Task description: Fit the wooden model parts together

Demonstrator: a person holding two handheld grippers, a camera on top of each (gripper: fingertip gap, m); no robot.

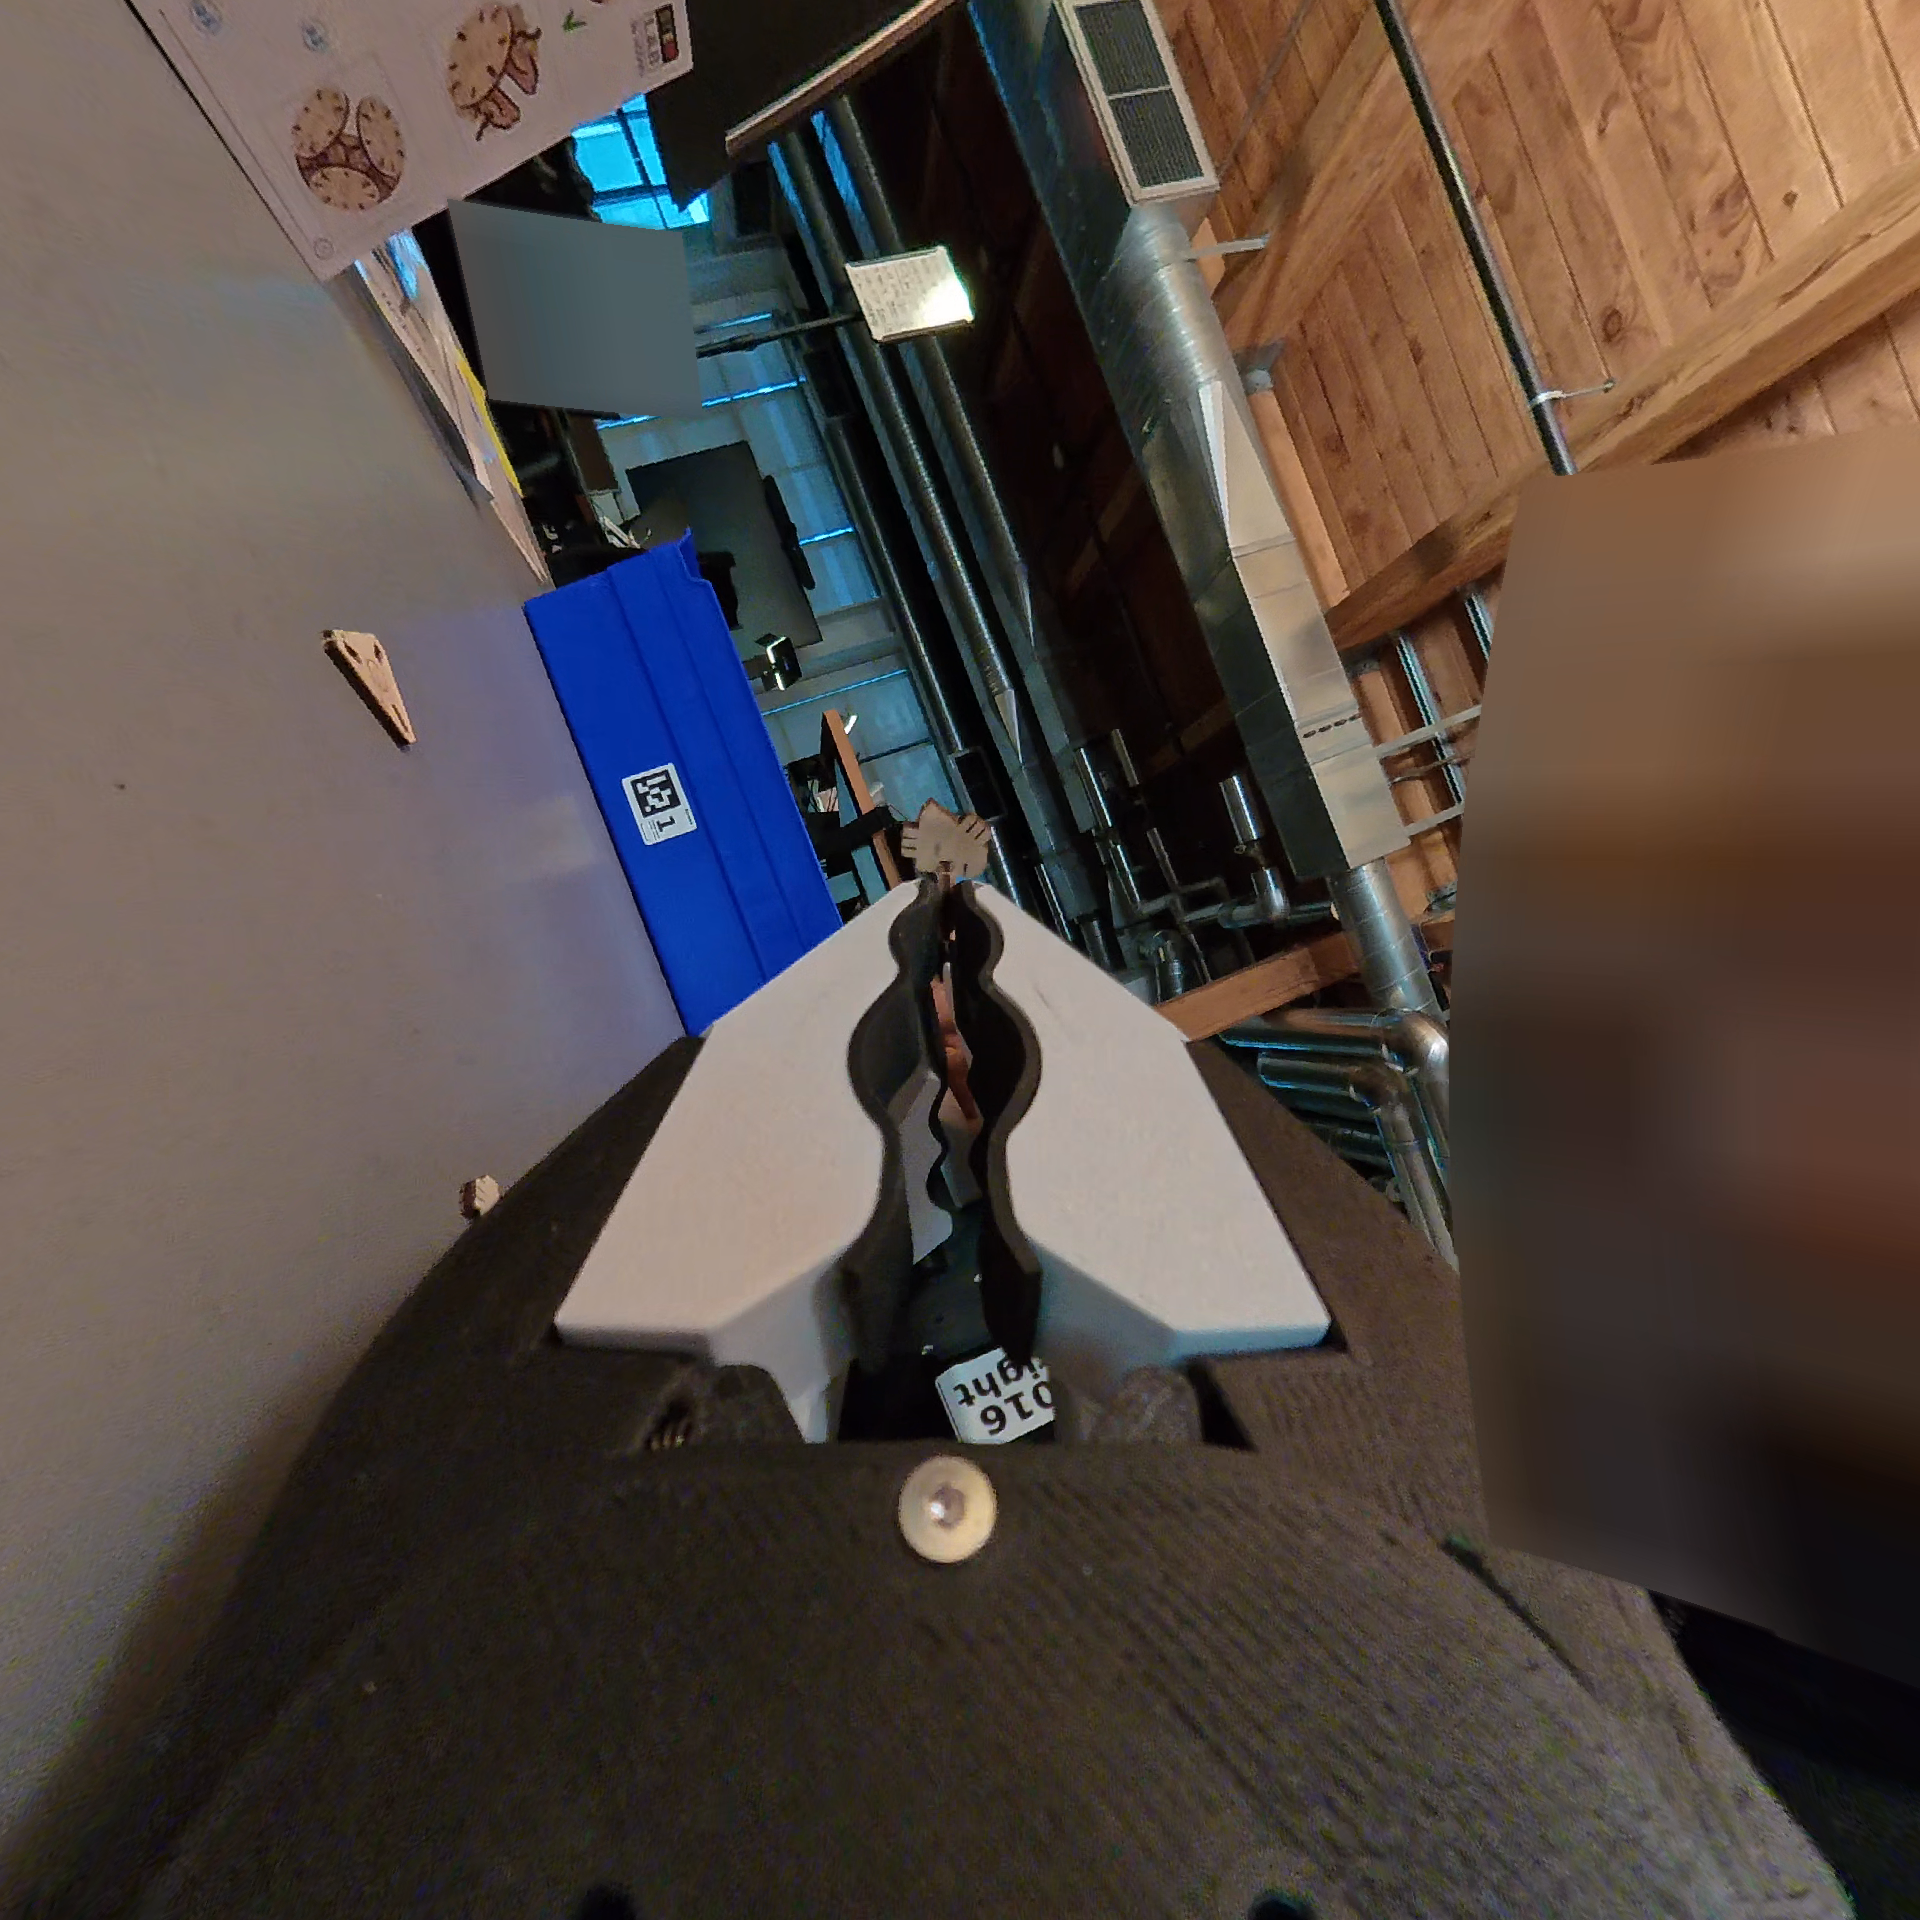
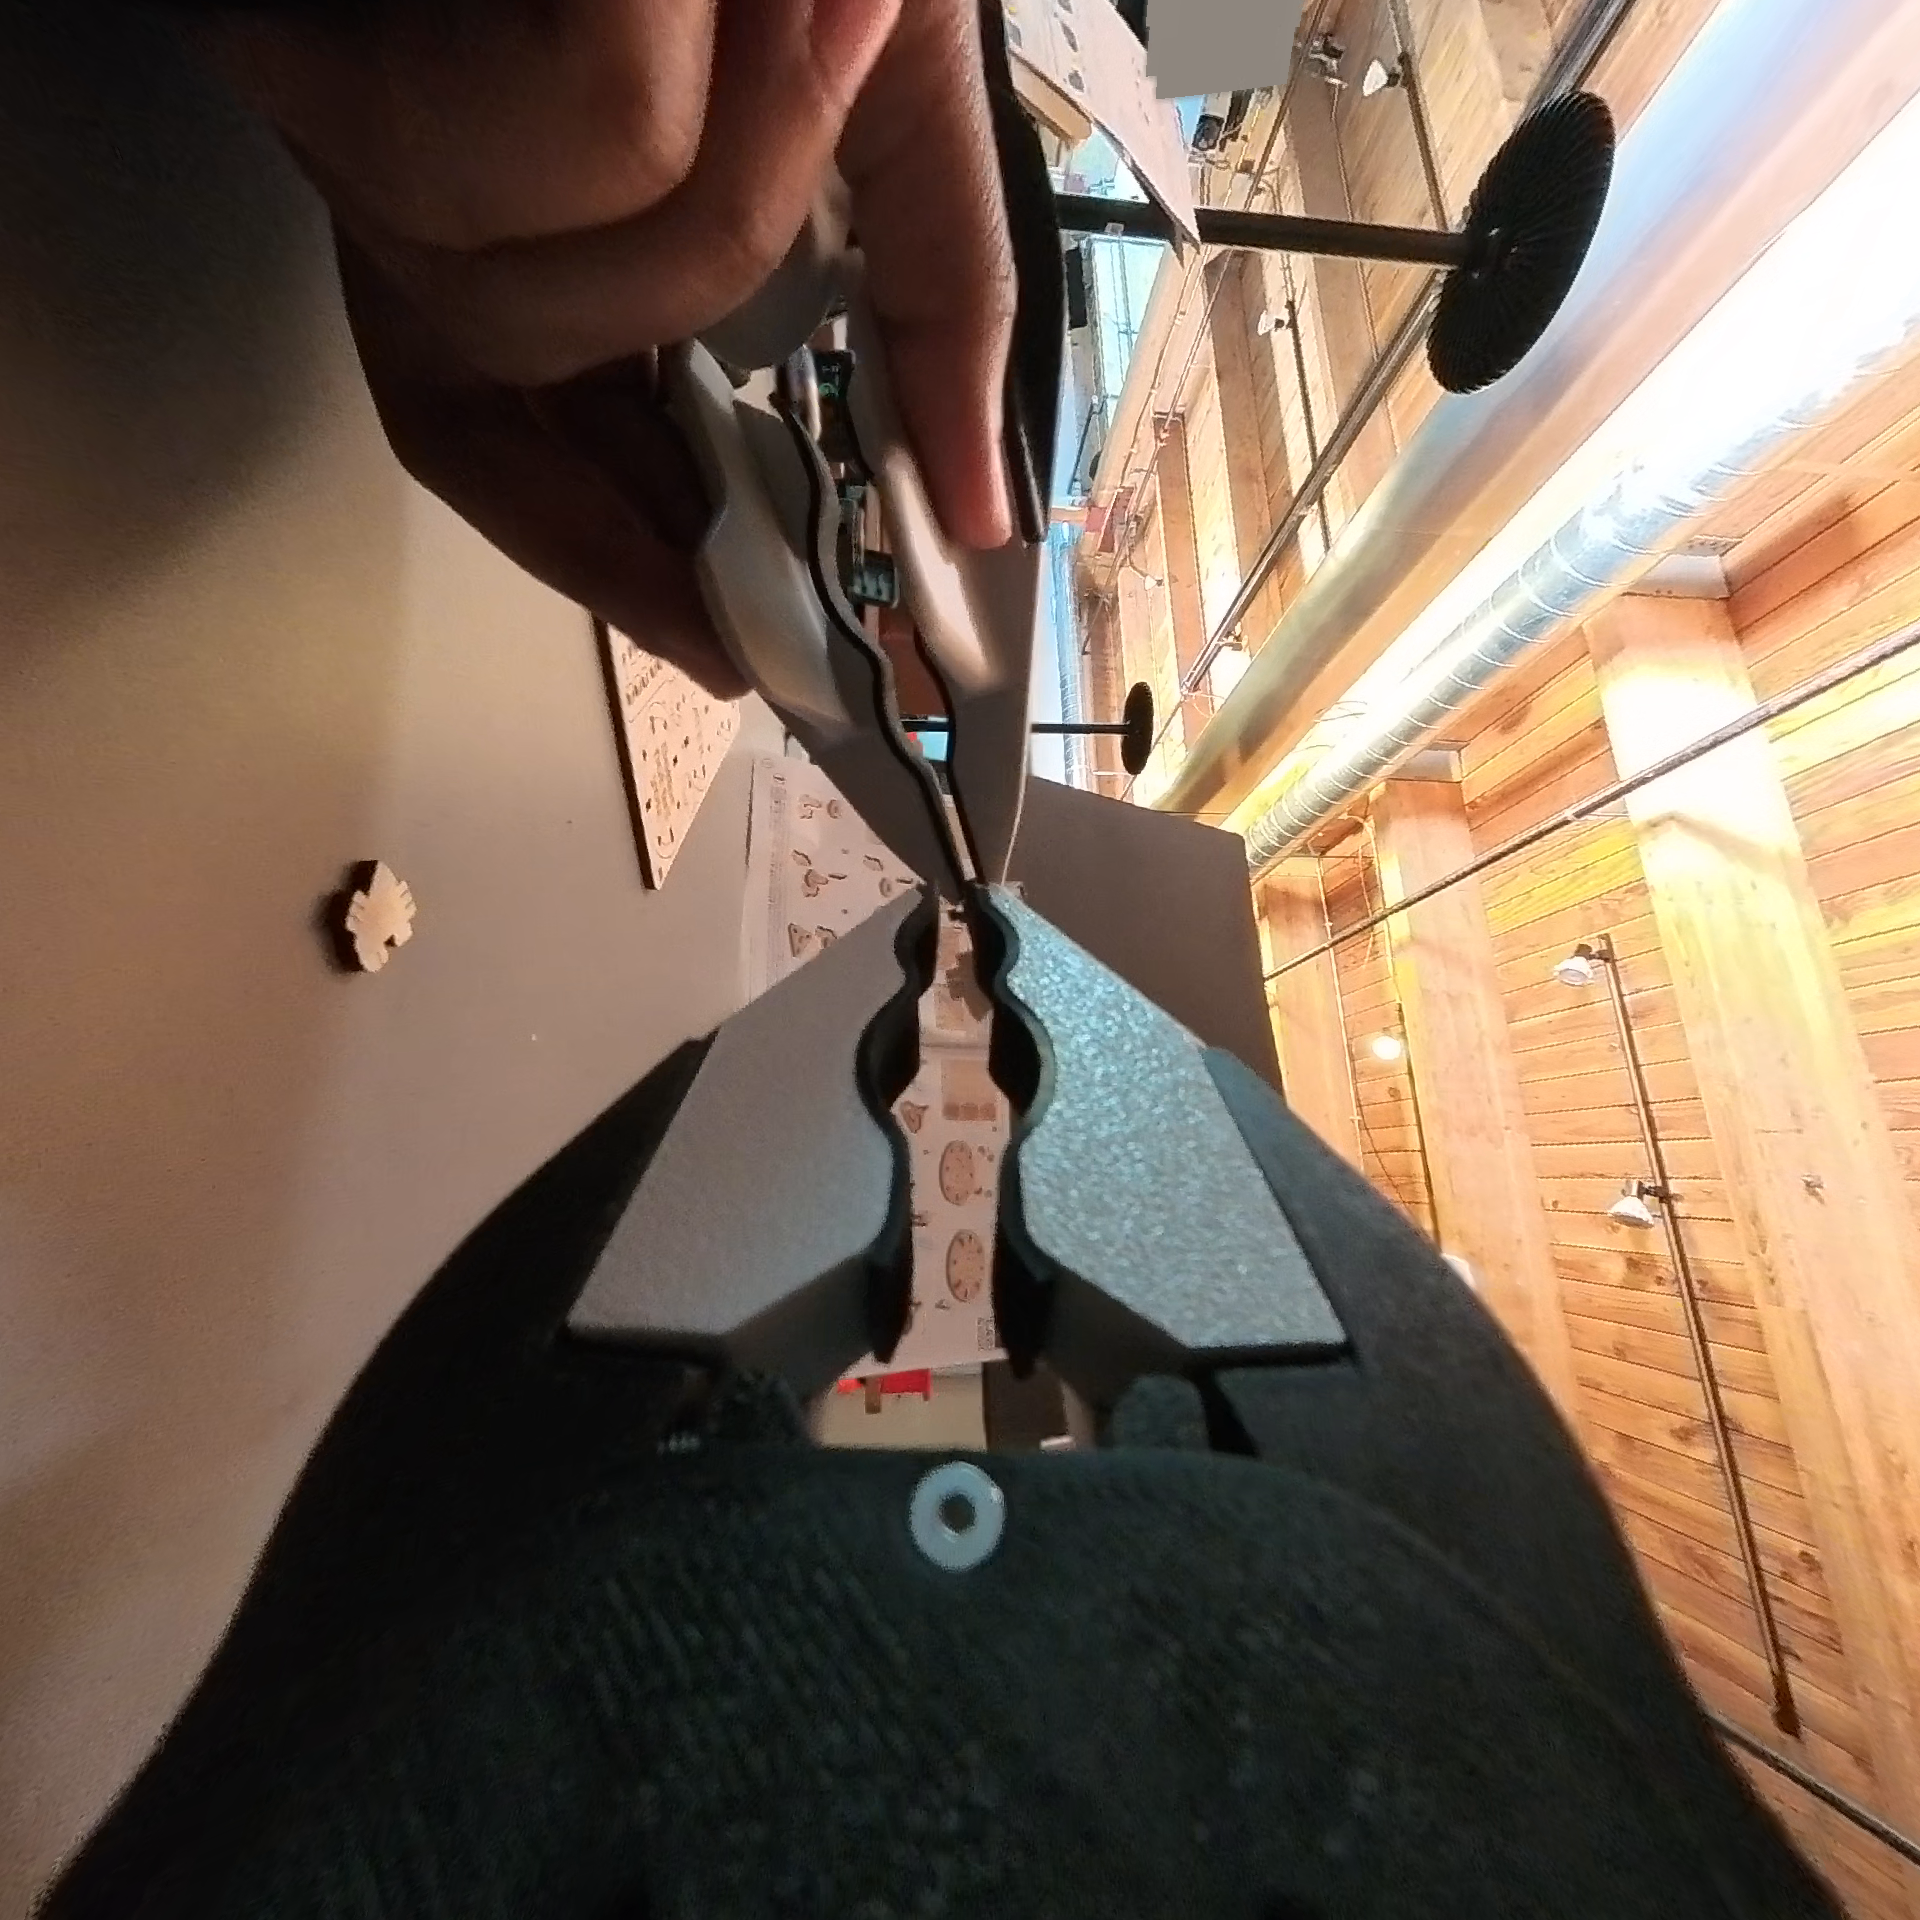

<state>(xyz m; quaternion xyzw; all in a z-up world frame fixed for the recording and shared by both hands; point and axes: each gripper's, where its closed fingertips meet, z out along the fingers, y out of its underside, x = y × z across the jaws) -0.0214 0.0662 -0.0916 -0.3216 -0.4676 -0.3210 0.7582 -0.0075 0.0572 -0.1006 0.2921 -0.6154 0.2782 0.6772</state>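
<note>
Two grippers are meeting tip to tip above a grey table [image 1: 208, 935]. Well to the left of the blue bin [image 1: 675, 790], a flat triangular wooden piece [image 1: 369, 681] is lying on the table. Just right of the bin, the left gripper [image 1: 940, 894] is pressing its jaws together on the thin stem of a small wooden leaf piece [image 1: 943, 836]. The leaf is sticking out past the fingertips, lifted clear of the table. In the right wrist view a hand [image 2: 623, 208] is carrying that gripper, and the right gripper [image 2: 951, 914] is facing it with its jaws nearly together, only a narrow slit showing. Whether it is pinching anything I cannot tell. A second leaf cutout [image 2: 376, 920] is lying loose on the table, well apart from both. Risk, as I am judging it: the grip is sitting at the very tips on a slim stem, so a twist or a nudge from the opposing jaws could be snapping it or letting it slip and drop. The leaf is pale, flat plywood with dark cut edges, a notched outline and fine engraved lines.
</note>
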